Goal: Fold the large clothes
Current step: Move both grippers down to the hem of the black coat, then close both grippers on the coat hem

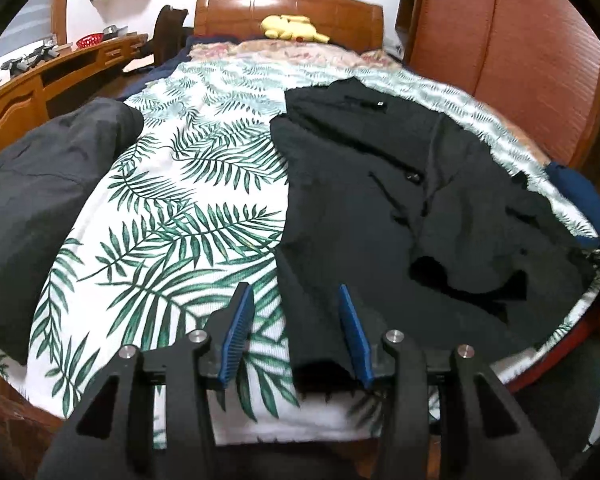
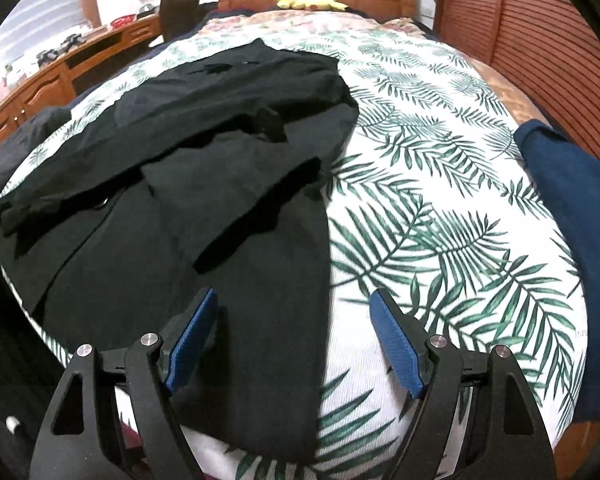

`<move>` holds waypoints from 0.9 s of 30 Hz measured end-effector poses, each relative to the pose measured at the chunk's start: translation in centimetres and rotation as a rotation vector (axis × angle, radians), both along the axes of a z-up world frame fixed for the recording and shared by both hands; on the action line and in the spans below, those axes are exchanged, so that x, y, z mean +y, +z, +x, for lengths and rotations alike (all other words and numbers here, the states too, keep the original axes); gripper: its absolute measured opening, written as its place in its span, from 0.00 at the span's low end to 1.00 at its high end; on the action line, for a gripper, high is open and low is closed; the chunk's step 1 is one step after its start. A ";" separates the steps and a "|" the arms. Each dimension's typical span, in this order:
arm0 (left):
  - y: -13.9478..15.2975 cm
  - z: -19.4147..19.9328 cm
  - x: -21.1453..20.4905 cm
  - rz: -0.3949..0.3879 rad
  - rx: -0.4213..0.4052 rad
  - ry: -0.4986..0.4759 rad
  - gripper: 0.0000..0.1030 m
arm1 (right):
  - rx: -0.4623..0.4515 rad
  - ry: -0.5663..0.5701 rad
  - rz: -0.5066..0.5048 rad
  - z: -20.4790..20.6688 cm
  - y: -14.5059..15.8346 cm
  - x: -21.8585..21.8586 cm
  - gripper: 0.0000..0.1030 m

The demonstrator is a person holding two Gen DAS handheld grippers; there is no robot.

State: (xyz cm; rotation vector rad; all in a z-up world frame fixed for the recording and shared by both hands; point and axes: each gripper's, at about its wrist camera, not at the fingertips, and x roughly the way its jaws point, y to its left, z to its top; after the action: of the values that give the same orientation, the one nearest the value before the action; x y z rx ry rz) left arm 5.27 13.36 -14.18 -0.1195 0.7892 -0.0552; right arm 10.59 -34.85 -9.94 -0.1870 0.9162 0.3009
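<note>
Near end first: my left gripper point(image 1: 296, 332) has its jaws part open with nothing pinched. The black garment's point(image 1: 400, 208) near hem corner lies just under the right-hand blue pad, and leaf-print bedsheet point(image 1: 188, 200) shows between the pads. My right gripper point(image 2: 296, 340) has jaws spread wide, also empty. Its left pad sits over the same black garment point(image 2: 204, 208), its right pad over bare sheet, so it straddles the garment's right edge.

Garment lies spread on the bed, rumpled, a sleeve or flap already lying across its middle. It reads as a dark jacket or coat; can't be sure.

My call on the step: take both near hem corners before folding. To do it well I'd drop each gripper lower so one pad slides under the cloth edge, pinch only that garment's layers and not the sheet, then lift both sides evenly so the hem stays straight. The near hem hangs close to the bed's edge, so a shallow grab could slip off.

Farther out: a grey garment point(image 1: 48, 184) at the bed's left side, a navy one point(image 2: 572, 216) at the right. A yellow plush toy point(image 1: 288, 28) rests by the wooden headboard point(image 1: 240, 8).

Writing: a small pale tag near the collar, too small to read. No brand legible anywhere.
</note>
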 end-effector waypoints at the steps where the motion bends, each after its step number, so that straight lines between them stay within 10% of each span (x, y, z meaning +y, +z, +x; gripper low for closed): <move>1: 0.0 -0.4 0.1 0.001 -0.002 0.001 0.42 | 0.000 0.003 -0.003 -0.2 -0.1 0.0 0.78; 20: -0.6 -1.7 -0.3 0.010 0.007 -0.017 0.36 | 0.013 0.058 -0.033 -2.8 -0.8 0.5 0.77; 27: -0.2 -1.9 -1.1 0.019 0.001 -0.031 0.22 | -0.001 0.061 0.007 -3.1 -0.5 0.1 0.53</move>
State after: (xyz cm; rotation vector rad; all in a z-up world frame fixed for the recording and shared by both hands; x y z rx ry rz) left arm 3.38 12.31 -14.39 -0.0890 0.7929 -0.0771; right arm 7.49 -34.77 -10.48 -0.2089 0.9091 0.3599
